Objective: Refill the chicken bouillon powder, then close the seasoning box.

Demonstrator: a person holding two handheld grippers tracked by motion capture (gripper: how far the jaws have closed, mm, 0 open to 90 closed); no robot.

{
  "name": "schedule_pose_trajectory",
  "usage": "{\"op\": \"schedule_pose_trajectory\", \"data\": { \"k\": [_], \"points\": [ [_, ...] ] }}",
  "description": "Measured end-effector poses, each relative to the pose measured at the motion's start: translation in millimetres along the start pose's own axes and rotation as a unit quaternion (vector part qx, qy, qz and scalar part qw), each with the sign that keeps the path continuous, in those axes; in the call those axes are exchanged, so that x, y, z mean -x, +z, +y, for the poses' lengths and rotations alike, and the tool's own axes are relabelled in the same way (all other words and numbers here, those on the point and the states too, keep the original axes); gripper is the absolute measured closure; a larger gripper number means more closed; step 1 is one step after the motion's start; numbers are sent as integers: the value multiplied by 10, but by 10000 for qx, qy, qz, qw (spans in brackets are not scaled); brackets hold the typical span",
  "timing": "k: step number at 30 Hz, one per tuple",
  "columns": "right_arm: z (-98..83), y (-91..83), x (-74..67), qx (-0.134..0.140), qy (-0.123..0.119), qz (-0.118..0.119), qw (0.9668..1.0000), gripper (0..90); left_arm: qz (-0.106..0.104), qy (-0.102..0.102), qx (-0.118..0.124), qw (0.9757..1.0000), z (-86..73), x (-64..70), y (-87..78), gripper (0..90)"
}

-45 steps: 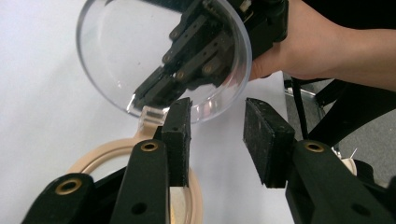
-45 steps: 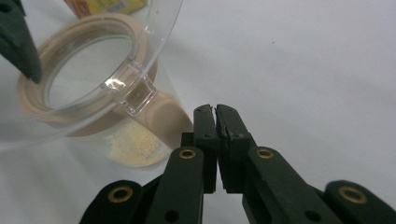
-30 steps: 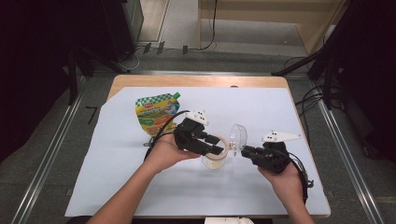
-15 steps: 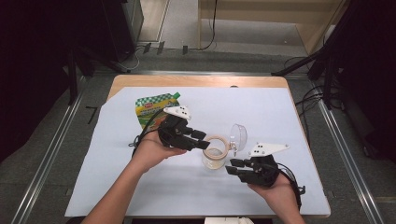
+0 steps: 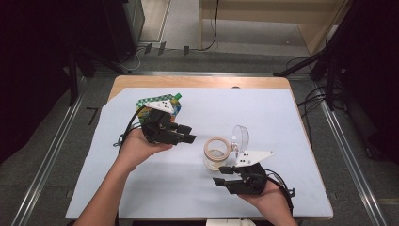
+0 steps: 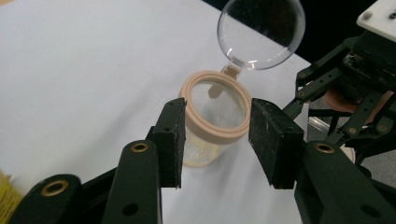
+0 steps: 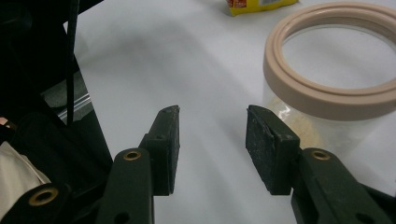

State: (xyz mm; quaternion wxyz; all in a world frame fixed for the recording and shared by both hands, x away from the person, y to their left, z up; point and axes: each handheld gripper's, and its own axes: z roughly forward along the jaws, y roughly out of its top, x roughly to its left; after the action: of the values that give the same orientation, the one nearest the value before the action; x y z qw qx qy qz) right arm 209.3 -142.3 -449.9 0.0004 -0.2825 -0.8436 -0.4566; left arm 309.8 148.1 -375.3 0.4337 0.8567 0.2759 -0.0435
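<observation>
A clear jar (image 5: 216, 153) with a beige rim stands on the white sheet, some pale stuff in its bottom. Its clear hinged lid (image 5: 240, 137) stands open. My left gripper (image 5: 189, 134) hovers left of the jar and points at it. In the left gripper view the jar (image 6: 212, 121) lies beyond the open jaws (image 6: 217, 140), untouched. My right gripper (image 5: 222, 175) is in front of the jar near the table's front edge. Its jaws (image 7: 212, 140) have just been opening, with nothing between them; the jar (image 7: 327, 79) is off to their right.
A green and yellow snack bag (image 5: 160, 104) lies behind my left hand. The white sheet (image 5: 282, 117) covers most of the wooden table. In the left gripper view the right gripper (image 6: 355, 93) shows beyond the jar. Dark equipment and cables stand around the table.
Both grippers have drawn back from the jar: the left one to the left, the right one toward the front edge. The right jaws have opened. The jar and its lid stay put.
</observation>
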Motion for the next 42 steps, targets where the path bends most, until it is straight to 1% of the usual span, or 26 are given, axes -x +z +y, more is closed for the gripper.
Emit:
{"op": "schedule_pose_trajectory", "data": {
  "k": [1, 2, 4, 8, 9, 11, 15, 17, 18, 20, 21, 22, 24, 25, 26, 27, 29, 30, 32, 33, 34, 35, 37, 38, 40, 42],
  "points": [
    [1, 9, -9, -10, 15, 3, 10000, 552, 27, -24, 0, 10000, -3, -9, -17, 542],
    [1, 25, -14, -15, -28, 24, 10000, 551, -12, -53, 13, 10000, -6, -22, -31, 546],
    [-1, 54, -26, -42, -62, 24, 10000, 552, 5, -80, 56, 10000, -9, -39, -63, 548],
    [-3, 105, -50, -89, -78, 69, 9999, 551, 19, -75, 169, 9998, -12, -62, -143, 536],
    [-2, 113, -53, -90, -55, 80, 9999, 552, 58, -45, 182, 9998, -10, -63, -161, 526],
    [4, 132, -58, -86, -33, 113, 9999, 551, 41, 13, 197, 9998, -6, -66, -197, 514],
    [11, 164, -77, -122, -57, 122, 9998, 546, 1, -88, 254, 9996, -5, -87, -267, 498],
    [14, 178, -83, -114, -93, 136, 9998, 540, 54, -94, 229, 9997, -17, -99, -296, 497],
    [16, 187, -88, -113, -96, 142, 9998, 533, 88, -136, 226, 9996, -26, -109, -322, 498],
    [19, 206, -95, -105, -48, 163, 9998, 516, 158, -182, 224, 9995, -36, -129, -369, 498],
    [21, 214, -97, -118, -39, 180, 9998, 515, 180, -208, 239, 9993, -45, -143, -405, 497],
    [21, 214, -97, -118, -39, 180, 9998, 515, 180, -208, 239, 9993, -45, -143, -405, 496],
    [25, 232, -111, -124, -73, 178, 9997, 513, 249, -269, 283, 9989, -67, -169, -488, 491],
    [25, 232, -111, -124, -73, 178, 9997, 513, 249, -269, 283, 9989, -67, -169, -488, 491],
    [30, 244, -120, -125, -108, 171, 9997, 511, 293, -318, 306, 9986, -88, -189, -548, 491],
    [31, 246, -125, -134, -106, 178, 9997, 509, 325, -321, 305, 9985, -103, -201, -585, 490],
    [39, 258, -133, -124, -140, 176, 9997, 507, 349, -337, 320, 9983, -115, -210, -612, 484],
    [42, 262, -137, -127, -164, 189, 9996, 507, 404, -385, 336, 9979, -139, -227, -662, 477],
    [47, 281, -148, -149, -210, 217, 9994, 507, 478, -413, 332, 9974, -160, -239, -700, 471],
    [47, 289, -156, -160, -209, 219, 9994, 504, 554, -407, 293, 9972, -174, -247, -728, 470],
    [50, 302, -169, -184, -236, 232, 9993, 495, 582, -396, 297, 9971, -185, -256, -750, 467],
    [50, 319, -174, -169, -304, 251, 9991, 492, 598, -406, 302, 9969, -192, -261, -769, 464],
    [50, 336, -192, -212, -324, 278, 9989, 491, 637, -431, 383, 9963, -219, -291, -829, 461],
    [47, 354, -205, -210, -364, 288, 9987, 491, 637, -431, 383, 9963, -219, -291, -829, 457],
    [44, 368, -219, -243, -398, 279, 9985, 491, 698, -469, 424, 9956, -253, -329, -878, 455],
    [45, 379, -227, -258, -415, 269, 9984, 487, 776, -508, 416, 9948, -283, -359, -910, 455]
  ]
}}
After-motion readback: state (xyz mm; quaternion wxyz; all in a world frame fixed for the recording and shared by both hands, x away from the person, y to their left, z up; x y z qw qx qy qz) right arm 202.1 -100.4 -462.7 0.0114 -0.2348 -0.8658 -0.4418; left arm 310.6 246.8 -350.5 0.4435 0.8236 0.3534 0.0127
